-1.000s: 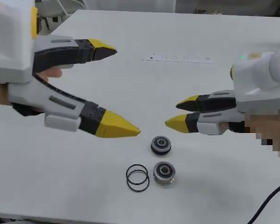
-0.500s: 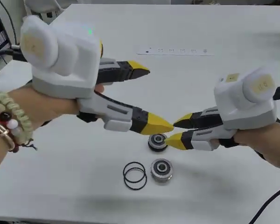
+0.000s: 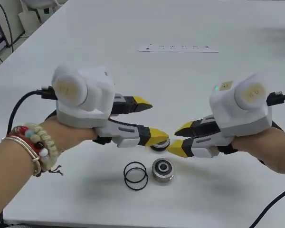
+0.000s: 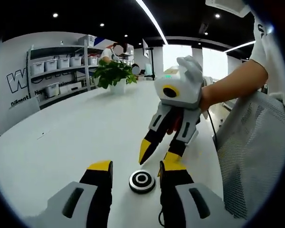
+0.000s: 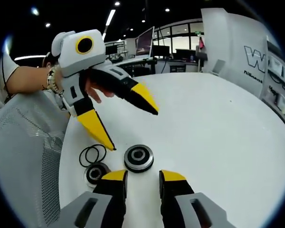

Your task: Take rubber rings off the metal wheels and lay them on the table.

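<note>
Cable (image 3: 274, 205) is trailing off the near right edge of the table (image 3: 218, 80). Two black rings (image 3: 136, 175) are lying flat on the table closest to the person and overlapping each other. Near wheel (image 3: 162, 170) is sitting flat just right of them, showing a metal rim.

Far wheel (image 5: 138, 158) is lying flat just beyond the near wheel and showing a dark band round its rim. In the head view it is mostly hiding under the gripper tips.

Left gripper (image 3: 152, 119) is pointing in from the left with its jaws spread wide, one high and one low over the far wheel. In the left gripper view the wheel is sitting between the two jaws, nearer one of them; can't tell if it is touching. Beaded bracelets (image 3: 34, 145) are showing on that wrist.

Right gripper (image 3: 179, 138) is pointing in from the right, tips close to the left gripper's low jaw. Its jaws are parted and gripping nothing. In the right gripper view the far wheel is lying just ahead of the tips.

A thin pale strip (image 3: 177, 48) is lying across the far table.
</note>
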`<state>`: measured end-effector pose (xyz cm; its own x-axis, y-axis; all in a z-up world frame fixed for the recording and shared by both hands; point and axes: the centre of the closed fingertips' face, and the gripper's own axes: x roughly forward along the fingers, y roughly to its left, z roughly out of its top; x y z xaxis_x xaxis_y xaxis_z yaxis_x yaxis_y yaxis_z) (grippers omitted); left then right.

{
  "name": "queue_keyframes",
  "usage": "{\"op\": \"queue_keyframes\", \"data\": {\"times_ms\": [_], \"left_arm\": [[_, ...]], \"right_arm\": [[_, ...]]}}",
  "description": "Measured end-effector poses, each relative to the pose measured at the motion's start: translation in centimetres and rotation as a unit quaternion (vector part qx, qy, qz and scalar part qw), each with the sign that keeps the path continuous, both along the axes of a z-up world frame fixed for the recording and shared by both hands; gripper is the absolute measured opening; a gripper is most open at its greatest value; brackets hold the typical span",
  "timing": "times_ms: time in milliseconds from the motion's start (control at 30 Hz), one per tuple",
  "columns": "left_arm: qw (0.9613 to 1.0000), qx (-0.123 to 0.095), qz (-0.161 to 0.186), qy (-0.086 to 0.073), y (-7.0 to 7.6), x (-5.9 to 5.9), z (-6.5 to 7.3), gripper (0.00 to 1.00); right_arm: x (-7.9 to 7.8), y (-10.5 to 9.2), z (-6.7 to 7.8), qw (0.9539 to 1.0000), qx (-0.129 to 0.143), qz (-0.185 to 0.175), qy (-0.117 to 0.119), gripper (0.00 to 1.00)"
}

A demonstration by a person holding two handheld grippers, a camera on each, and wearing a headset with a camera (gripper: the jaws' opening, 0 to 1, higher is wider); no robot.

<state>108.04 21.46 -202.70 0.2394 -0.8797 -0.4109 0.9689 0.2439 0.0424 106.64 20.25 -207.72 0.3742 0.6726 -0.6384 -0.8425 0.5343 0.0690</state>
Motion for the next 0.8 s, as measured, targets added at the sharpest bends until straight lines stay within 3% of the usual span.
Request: {"op": "queue_keyframes", "data": {"times_ms": [300,433,633,800], "left_arm": [[0.9992,0.039,0.004,0.005,0.1,-0.4,-2.6,0.20],[0.9987,0.033,0.022,0.033,0.3,-0.3,-3.1,0.17],[0.9984,0.037,0.022,0.038,0.1,-0.5,-3.4,0.12],[0.9985,0.040,0.022,0.031,0.0,-0.5,-3.5,0.09]], "right_arm": [[0.0,0.3,-0.3,1.0000,-0.004,0.001,0.000,0.22],[0.0,0.6,-0.2,1.0000,-0.001,0.003,-0.001,0.21],[0.0,1.0,-0.2,0.9999,0.009,-0.003,0.005,0.20],[0.0,1.1,-0.3,0.9997,0.018,-0.011,0.013,0.19]]}}
